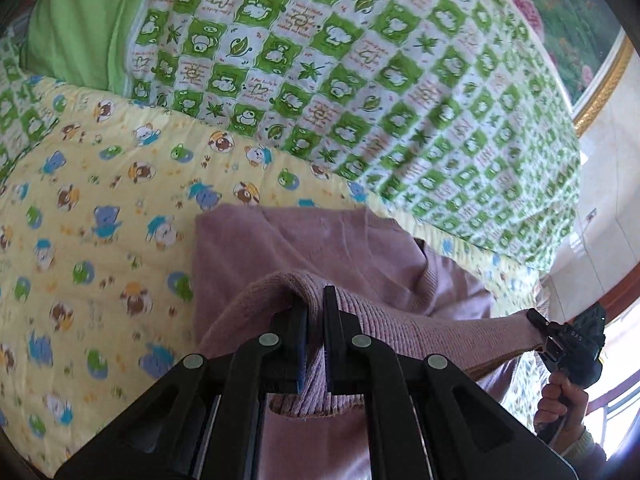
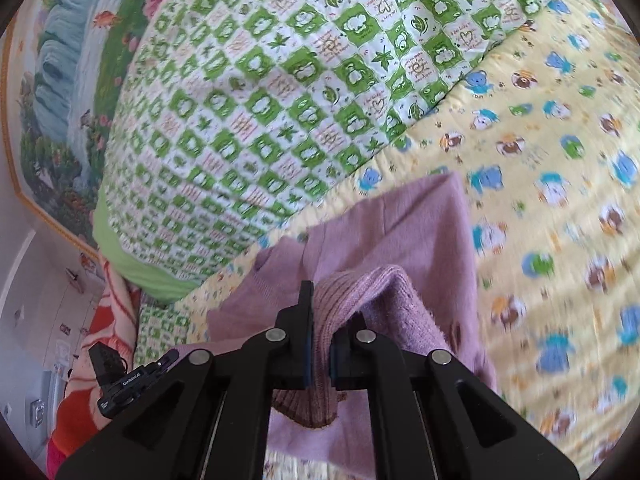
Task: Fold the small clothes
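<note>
Sweater (image 1: 320, 248), mauve knit, is lying on the yellow sheet (image 1: 100, 208) with cartoon animals, its ribbed edge lifted off the rest of the cloth. The left gripper (image 1: 316, 308) is pinching that ribbed edge, its fingers closed on a fold of knit that is bulging between them. The right gripper (image 2: 320, 312) is likewise clamping the ribbed band, with the sweater (image 2: 400, 224) draping forward from it onto the sheet (image 2: 560, 200). A green checked quilt (image 1: 360, 80) is lying bunched just behind the sweater. A framed picture (image 2: 60, 80) is showing beyond the quilt.
</note>
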Tool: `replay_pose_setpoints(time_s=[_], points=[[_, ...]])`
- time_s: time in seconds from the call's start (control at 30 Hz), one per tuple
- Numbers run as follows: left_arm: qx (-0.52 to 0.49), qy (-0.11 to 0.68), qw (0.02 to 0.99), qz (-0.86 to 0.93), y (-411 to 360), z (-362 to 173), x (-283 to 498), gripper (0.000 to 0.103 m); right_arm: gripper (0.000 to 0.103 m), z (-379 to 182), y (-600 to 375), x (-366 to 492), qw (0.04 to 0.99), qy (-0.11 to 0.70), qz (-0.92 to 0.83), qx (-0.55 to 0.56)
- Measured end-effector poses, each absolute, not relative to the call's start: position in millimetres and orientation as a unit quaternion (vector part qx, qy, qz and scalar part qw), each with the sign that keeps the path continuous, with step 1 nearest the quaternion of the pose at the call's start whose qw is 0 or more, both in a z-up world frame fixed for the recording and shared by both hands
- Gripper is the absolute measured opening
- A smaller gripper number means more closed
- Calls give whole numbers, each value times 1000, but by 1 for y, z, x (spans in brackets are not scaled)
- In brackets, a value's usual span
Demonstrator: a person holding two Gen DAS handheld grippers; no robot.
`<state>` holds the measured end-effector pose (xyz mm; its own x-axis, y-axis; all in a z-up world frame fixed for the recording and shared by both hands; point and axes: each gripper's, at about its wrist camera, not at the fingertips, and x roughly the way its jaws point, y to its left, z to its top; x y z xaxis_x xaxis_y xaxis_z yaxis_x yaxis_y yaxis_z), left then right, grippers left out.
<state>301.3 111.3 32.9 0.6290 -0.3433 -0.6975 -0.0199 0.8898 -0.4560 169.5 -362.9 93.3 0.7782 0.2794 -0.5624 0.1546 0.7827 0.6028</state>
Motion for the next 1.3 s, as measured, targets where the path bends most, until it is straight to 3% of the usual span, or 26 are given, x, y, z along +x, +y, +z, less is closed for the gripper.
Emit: replay_pose_setpoints(time_s=[0.4, 0.53, 0.63, 0.8, 0.87, 0.97, 1.1, 1.3], points=[[-203, 457, 865, -38, 119, -24, 390, 5, 9, 41, -389, 267, 870, 380, 2, 316], [-204, 466, 860, -34, 122, -32, 396, 11, 12, 27, -392, 281, 855, 406, -11, 322], [-206, 454, 866, -38, 127, -23, 392, 14, 16, 29, -398, 280, 852, 402, -11, 336], [-178, 427, 886, -25, 131, 8, 372, 20, 36, 45, -404, 267, 863, 377, -25, 336], [-177, 419, 890, -34, 130, 20, 359, 20, 39, 56, -403, 260, 873, 363, -31, 326], [-158, 420, 891, -63, 117, 33, 338, 28, 39, 72, -396, 246, 886, 347, -21, 308], [-142, 453, 870, -134, 77, 19, 302, 29, 39, 90, -356, 217, 911, 338, 27, 234], [-79, 505, 838, -190, 9, -26, 276, 29, 39, 56, -274, 190, 904, 399, 111, 110]])
